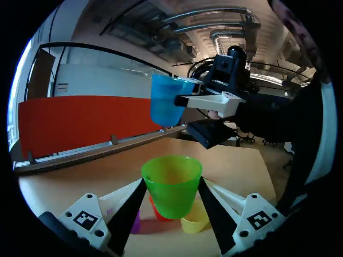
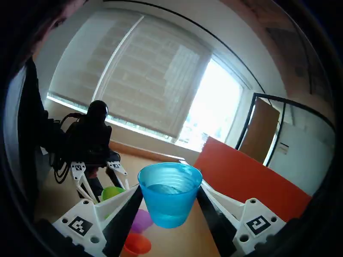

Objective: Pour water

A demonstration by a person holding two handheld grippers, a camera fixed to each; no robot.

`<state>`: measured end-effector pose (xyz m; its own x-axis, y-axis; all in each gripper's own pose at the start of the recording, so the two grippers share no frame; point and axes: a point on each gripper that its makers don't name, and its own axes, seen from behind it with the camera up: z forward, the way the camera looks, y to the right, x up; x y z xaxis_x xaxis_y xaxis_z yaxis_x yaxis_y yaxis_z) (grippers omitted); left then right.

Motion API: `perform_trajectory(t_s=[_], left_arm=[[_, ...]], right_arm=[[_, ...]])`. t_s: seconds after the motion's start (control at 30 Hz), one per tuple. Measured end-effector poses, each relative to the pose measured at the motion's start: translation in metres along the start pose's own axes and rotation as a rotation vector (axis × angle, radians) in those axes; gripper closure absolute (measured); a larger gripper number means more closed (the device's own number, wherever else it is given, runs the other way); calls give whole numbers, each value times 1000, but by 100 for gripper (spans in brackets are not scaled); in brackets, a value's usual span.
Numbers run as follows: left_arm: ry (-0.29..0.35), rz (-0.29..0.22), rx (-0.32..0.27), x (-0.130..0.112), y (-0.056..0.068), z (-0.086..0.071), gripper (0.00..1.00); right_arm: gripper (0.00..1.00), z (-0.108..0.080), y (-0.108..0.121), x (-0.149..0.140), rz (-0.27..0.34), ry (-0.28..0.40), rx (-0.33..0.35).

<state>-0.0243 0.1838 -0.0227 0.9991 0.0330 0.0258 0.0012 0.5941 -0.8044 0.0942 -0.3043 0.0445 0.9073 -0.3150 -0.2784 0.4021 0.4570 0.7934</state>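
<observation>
**Left gripper view and right gripper view: one cup in each gripper, above the worktop**

1. Left gripper. In the left gripper view the left gripper (image 1: 172, 183) has its jaws closed part-way onto the green cup (image 1: 172, 192). One finger presses each side of the cup wall just below the rim. The cup is upright, translucent, tapered toward its base, and held clear of the worktop (image 1: 233, 165). Whether it contains liquid cannot be told.

2. Items below. Three small cups stand on the worktop under and behind the green cup: a red cup (image 1: 157, 213), a yellow cup (image 1: 195, 222) and a purple cup (image 1: 136, 223). All are partly hidden by the green cup or the fingers.

3. Right gripper. In the right gripper view the right gripper (image 2: 169, 191) has its jaws closed part-way onto the blue cup (image 2: 169, 205), one finger on each side. The cup is translucent, with faint horizontal ribs below the rim and a taper toward the base. Water (image 2: 165, 188) is visible inside, its surface well below the rim.

4. Relative position. In the left gripper view the blue cup sits higher than the green cup and well apart from it, close to upright. A red partition (image 1: 85, 122) runs along the far edge of the worktop.
</observation>
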Motion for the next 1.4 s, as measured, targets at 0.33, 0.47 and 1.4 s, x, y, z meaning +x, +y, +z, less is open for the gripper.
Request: perform_trajectory(t_s=[0.33, 0.47, 1.4], left_arm=[[4, 2, -17, 2, 7, -2, 16], [4, 2, -20, 3, 9, -3, 16], [18, 42, -48, 5, 24, -1, 16]], right_arm=[[12, 5, 3, -1, -44, -6, 4], [12, 6, 5, 0, -66, -5, 1], [12, 8, 13, 6, -210, -7, -20]])
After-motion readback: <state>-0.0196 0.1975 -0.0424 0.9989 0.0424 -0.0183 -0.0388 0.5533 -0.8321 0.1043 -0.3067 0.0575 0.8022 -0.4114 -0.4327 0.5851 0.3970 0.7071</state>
